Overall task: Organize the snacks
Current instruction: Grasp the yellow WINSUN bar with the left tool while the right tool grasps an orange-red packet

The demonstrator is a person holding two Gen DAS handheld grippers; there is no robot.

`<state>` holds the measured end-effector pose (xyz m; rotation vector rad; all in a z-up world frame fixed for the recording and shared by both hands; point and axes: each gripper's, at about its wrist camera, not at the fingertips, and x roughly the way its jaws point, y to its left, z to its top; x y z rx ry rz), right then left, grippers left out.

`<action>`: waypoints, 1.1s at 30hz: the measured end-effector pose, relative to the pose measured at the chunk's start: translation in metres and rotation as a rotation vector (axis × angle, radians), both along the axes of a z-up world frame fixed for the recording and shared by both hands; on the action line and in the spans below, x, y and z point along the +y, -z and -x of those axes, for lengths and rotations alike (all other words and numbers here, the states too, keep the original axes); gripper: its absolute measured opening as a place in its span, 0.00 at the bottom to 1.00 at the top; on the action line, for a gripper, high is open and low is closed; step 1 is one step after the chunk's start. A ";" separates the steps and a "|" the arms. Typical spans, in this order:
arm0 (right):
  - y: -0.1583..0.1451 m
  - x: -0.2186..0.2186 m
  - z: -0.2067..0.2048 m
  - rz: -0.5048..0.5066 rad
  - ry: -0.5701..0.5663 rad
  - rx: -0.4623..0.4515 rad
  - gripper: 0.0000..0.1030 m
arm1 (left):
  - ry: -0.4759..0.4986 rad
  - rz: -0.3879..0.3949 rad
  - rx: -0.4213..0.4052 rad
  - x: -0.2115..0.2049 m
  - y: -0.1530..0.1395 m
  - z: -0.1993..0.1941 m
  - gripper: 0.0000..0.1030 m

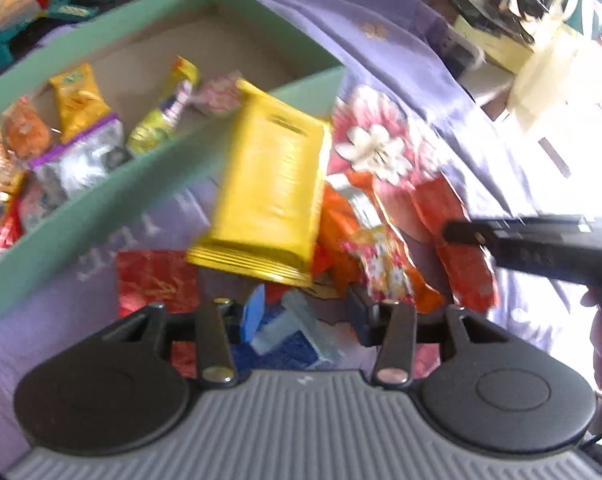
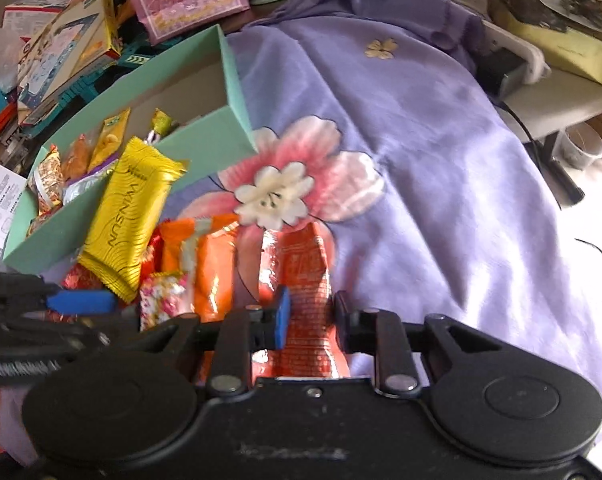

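Your left hand-held gripper [image 1: 297, 320] pinches only the yellow packet's [image 1: 269, 188] bottom seam, so it could slip short of the green box [image 1: 101, 216] ahead-left, while your right hand-held gripper [image 2: 311, 318] is nearly closed on the orange packet [image 2: 305, 280].

yellow packet [image 1: 271, 184] motion-blurred, its print unreadable; green box [image 1: 101, 216] cut off at left edge

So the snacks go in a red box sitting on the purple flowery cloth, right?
Not quite. The box is mint green, not red, as the right wrist view shows. It does sit on the purple flowery cloth, and snack packets are already inside it.
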<state>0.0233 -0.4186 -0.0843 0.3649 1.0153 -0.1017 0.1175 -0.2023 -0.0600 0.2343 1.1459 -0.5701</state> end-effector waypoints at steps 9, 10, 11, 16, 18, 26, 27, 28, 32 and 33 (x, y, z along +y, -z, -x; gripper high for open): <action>0.002 -0.005 -0.004 -0.040 0.029 -0.013 0.26 | -0.080 -0.060 -0.145 -0.004 -0.016 -0.034 0.78; 0.001 -0.005 -0.005 -0.043 0.030 -0.014 0.26 | -0.064 -0.068 -0.154 -0.009 -0.017 -0.035 0.80; 0.001 -0.006 -0.006 -0.045 0.031 -0.016 0.26 | -0.044 -0.070 -0.162 -0.013 -0.017 -0.035 0.83; 0.001 -0.004 -0.014 -0.007 0.028 -0.039 0.26 | 0.039 -0.128 -0.206 -0.034 -0.011 -0.035 0.87; 0.001 -0.006 -0.019 0.008 0.044 -0.055 0.25 | 0.032 -0.138 -0.194 -0.037 -0.005 -0.040 0.87; 0.006 -0.019 -0.026 -0.045 0.075 -0.083 0.25 | 0.063 -0.129 -0.155 -0.056 0.017 -0.055 0.71; 0.008 -0.022 -0.026 -0.051 0.077 -0.087 0.25 | 0.057 -0.132 -0.159 -0.058 0.018 -0.056 0.68; 0.008 -0.023 -0.025 -0.055 0.079 -0.090 0.25 | 0.060 -0.127 -0.161 -0.059 0.019 -0.057 0.66; 0.007 -0.022 -0.024 -0.054 0.080 -0.090 0.26 | 0.063 -0.121 -0.167 -0.063 0.013 -0.049 0.47; 0.006 -0.020 -0.023 -0.052 0.077 -0.089 0.25 | 0.058 -0.120 -0.162 -0.062 0.011 -0.048 0.43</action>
